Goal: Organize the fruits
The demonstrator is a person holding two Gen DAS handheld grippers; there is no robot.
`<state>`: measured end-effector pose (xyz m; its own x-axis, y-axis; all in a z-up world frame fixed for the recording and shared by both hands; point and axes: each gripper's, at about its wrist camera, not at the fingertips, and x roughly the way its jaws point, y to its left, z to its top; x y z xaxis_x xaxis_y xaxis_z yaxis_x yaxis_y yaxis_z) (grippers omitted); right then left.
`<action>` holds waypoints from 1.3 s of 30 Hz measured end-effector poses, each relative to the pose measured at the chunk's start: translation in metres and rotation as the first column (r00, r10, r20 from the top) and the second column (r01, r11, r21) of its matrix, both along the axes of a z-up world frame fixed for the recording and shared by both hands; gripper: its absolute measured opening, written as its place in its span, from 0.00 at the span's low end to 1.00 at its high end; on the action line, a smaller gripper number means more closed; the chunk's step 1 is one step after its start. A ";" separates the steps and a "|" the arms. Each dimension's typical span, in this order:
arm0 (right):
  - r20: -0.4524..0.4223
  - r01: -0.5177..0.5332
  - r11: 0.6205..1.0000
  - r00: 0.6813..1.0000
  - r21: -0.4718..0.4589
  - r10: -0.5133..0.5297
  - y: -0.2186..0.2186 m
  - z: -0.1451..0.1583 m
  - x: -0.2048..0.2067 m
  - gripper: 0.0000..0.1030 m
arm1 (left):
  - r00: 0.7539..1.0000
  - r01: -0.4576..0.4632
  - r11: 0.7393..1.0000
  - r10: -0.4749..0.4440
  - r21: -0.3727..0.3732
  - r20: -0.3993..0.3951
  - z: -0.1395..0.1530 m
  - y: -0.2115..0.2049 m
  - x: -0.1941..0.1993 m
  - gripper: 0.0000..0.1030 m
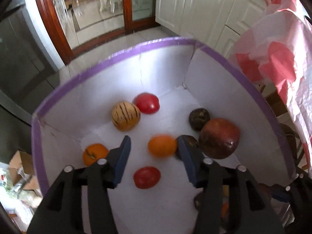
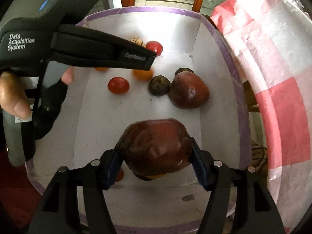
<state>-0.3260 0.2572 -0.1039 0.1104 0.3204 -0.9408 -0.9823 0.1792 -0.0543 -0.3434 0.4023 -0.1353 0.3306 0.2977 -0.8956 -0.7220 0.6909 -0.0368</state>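
Note:
A white box with a purple rim [image 1: 136, 48] holds the fruits. My left gripper [image 1: 154, 139] stands open over its floor. A blurred orange [image 1: 161, 146] sits between its fingers against the right one, clear of the left one. Around it lie a red tomato [image 1: 147, 177], another orange [image 1: 94, 153], a striped yellow melon [image 1: 125, 116] and a large dark red fruit [image 1: 219, 138]. My right gripper [image 2: 156, 142] is shut on a second large dark red fruit [image 2: 158, 146] above the box's near end. The right wrist view shows the left gripper [image 2: 150, 60] from the side.
Two small dark round fruits [image 2: 159, 85] [image 2: 184, 71] lie beside the big dark red one [image 2: 188, 90]. A pink and white checked cloth [image 2: 273, 78] hangs along the box's right side. A hand [image 2: 11, 97] holds the left gripper's handle. White cabinets [image 1: 195, 9] stand behind.

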 end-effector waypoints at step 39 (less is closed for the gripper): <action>0.009 0.087 0.992 0.996 0.094 -0.088 -0.010 0.016 0.021 0.76 | 0.989 -0.013 0.996 0.026 -0.093 0.145 0.003 0.001 0.005 0.94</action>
<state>-0.3045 0.2472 -0.0876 0.1543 0.3958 -0.9053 -0.9619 0.2694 -0.0461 -0.3381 0.4029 -0.1318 0.4546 0.2245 -0.8619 -0.7174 0.6658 -0.2049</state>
